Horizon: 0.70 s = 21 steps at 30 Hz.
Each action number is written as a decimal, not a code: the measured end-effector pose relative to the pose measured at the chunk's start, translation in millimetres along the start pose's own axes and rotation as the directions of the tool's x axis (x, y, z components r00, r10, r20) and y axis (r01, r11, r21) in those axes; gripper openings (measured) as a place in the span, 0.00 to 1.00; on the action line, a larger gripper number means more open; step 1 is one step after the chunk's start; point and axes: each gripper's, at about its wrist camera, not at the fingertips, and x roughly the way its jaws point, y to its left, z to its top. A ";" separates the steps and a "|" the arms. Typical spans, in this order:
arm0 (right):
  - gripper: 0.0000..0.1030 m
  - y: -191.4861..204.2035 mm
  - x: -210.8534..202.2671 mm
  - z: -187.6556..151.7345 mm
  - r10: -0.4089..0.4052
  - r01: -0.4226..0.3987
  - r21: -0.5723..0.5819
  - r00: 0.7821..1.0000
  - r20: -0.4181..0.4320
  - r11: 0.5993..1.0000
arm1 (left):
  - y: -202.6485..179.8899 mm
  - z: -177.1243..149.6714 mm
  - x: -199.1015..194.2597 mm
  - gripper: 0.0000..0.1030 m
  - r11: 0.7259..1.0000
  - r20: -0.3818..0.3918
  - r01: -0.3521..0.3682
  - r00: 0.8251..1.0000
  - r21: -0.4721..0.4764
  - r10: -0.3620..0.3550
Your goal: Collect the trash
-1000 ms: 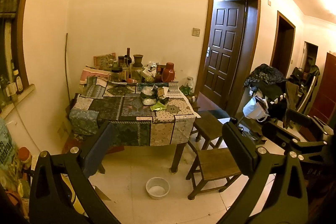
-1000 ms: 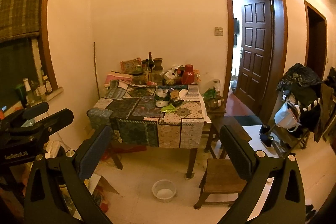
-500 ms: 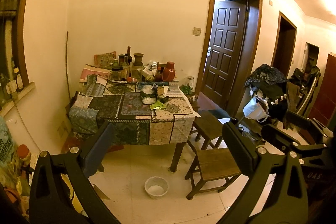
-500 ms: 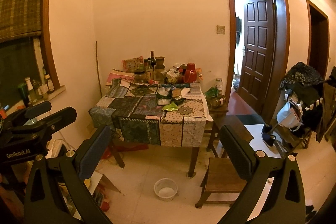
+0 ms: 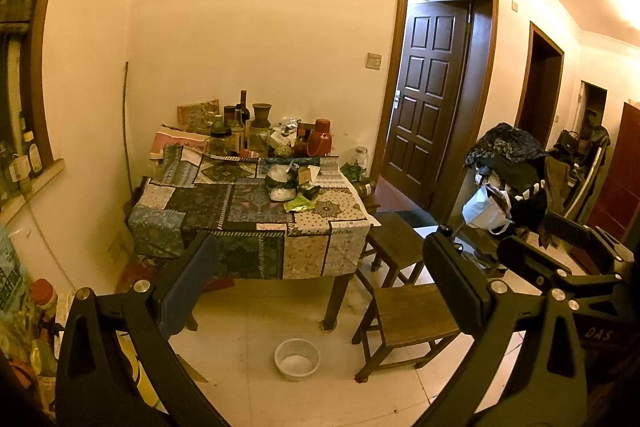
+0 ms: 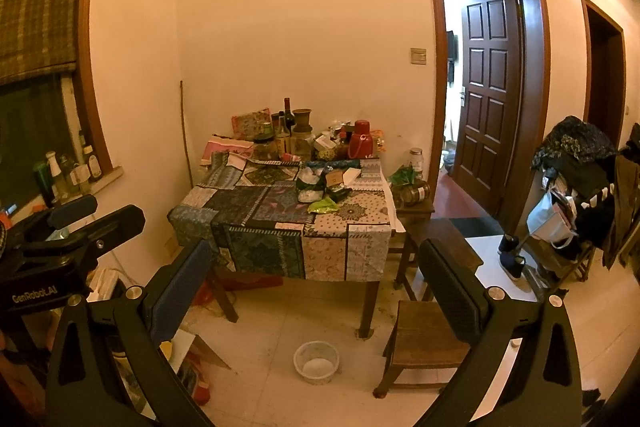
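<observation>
Both tongs, left gripper and right gripper, spread wide, empty, well short of patchwork-clothed table. Crumpled green wrapper lay mid-table beside white plastic bags. Likely light, limp, crackly; pinch raised fold.

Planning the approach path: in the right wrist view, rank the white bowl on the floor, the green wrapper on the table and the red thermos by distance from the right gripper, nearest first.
From the right gripper:
1. White bowl, on the floor just ahead, near the table leg.
2. Green wrapper, on the patchwork table, toward its front.
3. Red thermos, at the table's back by the wall.
</observation>
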 end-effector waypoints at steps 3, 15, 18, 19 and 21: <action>1.00 -0.4 -1.4 -1.2 0.001 -0.001 0.001 1.000 0.003 1.000 | -0.6 1.3 -0.2 1.00 1.000 0.000 -0.002 1.000 0.000 0.002; 1.00 -1.1 3.4 -2.8 0.003 -0.003 0.000 1.000 0.002 1.000 | -2.3 3.7 10.1 1.00 1.000 -0.001 -0.010 1.000 -0.005 0.010; 1.00 -1.8 9.4 -1.7 0.004 -0.004 -0.004 1.000 0.002 1.000 | -2.0 7.0 20.1 1.00 1.000 0.000 -0.015 1.000 -0.008 0.015; 1.00 -2.6 12.0 -0.6 0.005 -0.005 -0.005 1.000 0.000 1.000 | -3.3 7.9 23.7 1.00 1.000 0.001 -0.019 1.000 -0.009 0.019; 1.00 -6.4 18.5 2.8 0.004 -0.005 -0.009 1.000 -0.002 1.000 | -4.7 11.8 30.3 1.00 1.000 0.000 -0.023 1.000 -0.012 0.023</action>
